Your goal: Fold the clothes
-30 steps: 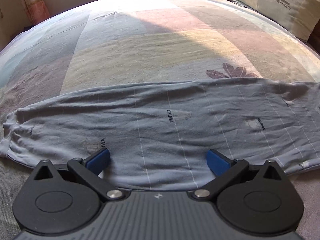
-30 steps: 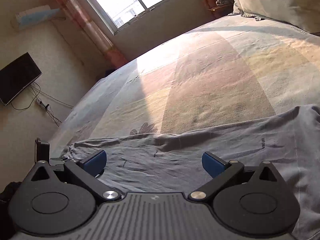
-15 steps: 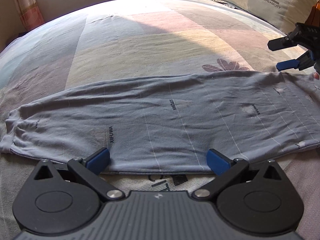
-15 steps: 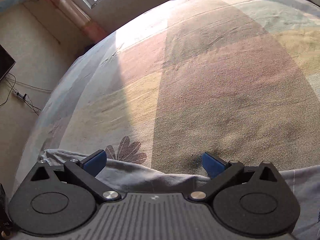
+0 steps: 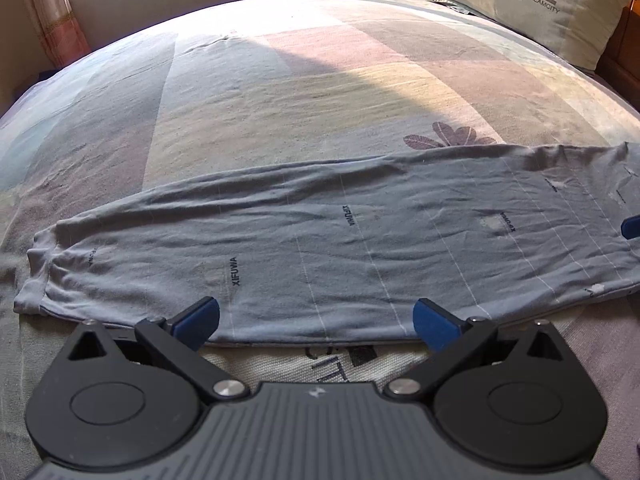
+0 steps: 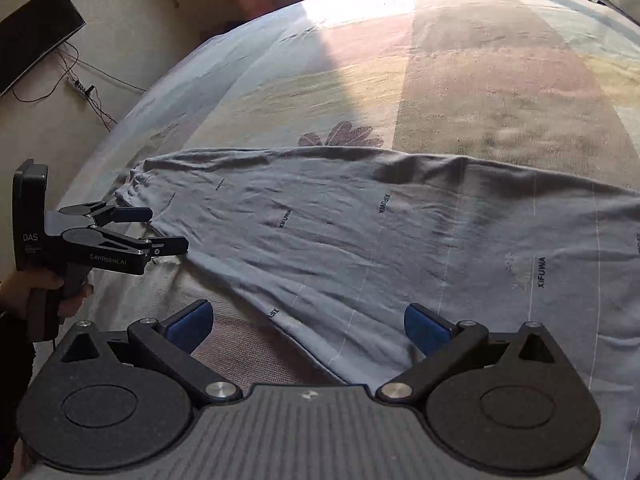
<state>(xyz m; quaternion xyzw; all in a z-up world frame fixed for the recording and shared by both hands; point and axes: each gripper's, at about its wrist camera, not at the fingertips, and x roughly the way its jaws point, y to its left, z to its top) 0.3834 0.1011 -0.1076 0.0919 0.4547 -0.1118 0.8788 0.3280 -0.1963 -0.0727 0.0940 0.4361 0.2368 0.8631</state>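
1. Grey jersey with thin white lines and small "XIFUWA" prints: the garment (image 5: pixel 340 248) lies flat as a long, narrow band along the near edge of the bed (image 5: pixel 280 92), its narrow cuffed end toward the bed's left side, its wider end toward the right.
2. Its lengthwise edges look doubled, so I judge it is already folded once along its length; whether a crosswise fold is still due, or it has been spread for another pass, cannot be settled.
3. Left gripper (image 5: pixel 316 320) hovers at the garment's near hem toward the cuffed end, fingers spread wide, holding nothing.
4. Right gripper (image 6: pixel 306 322) hangs over the near hem toward the wider end, fingers likewise parted and empty.
5. If a crosswise fold follows, it calls for pinching all layers at one end's corners and carrying them over level, so the thin, limp cloth does not slide or bunch.
6. Pillows (image 5: pixel 552 12) sit at the far right corner, well apart.
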